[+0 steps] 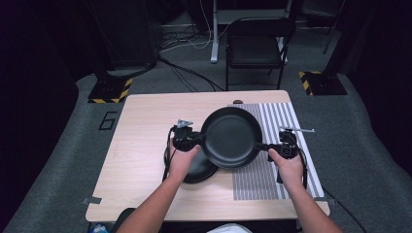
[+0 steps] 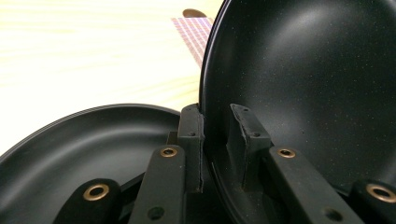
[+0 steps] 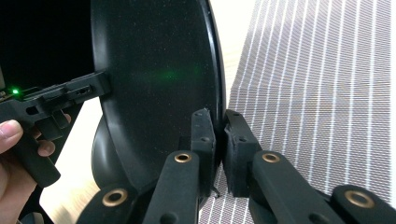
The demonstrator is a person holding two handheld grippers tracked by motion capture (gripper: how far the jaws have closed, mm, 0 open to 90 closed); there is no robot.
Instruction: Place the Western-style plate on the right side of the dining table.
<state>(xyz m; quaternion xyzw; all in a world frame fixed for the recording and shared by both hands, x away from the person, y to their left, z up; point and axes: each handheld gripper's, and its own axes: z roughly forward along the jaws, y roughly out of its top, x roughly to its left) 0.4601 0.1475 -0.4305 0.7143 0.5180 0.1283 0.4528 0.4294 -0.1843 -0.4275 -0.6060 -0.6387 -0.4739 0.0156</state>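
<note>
Pan (image 1: 231, 137) is held above the table (image 1: 141, 141), its rim clamped at 9 o'clock by the left tool (image 1: 194, 140) and at 3 o'clock by the right tool (image 1: 272, 145); a striped mat (image 1: 284, 121) lies beneath

Both forearms are bare — no sleeves reach them. The left gripper (image 1: 190, 139) and right gripper (image 1: 282, 144) are black, each trailing a black cable and topped by a grey three-cornered plate — brass-coloured rivets stud the jaws.
</note>
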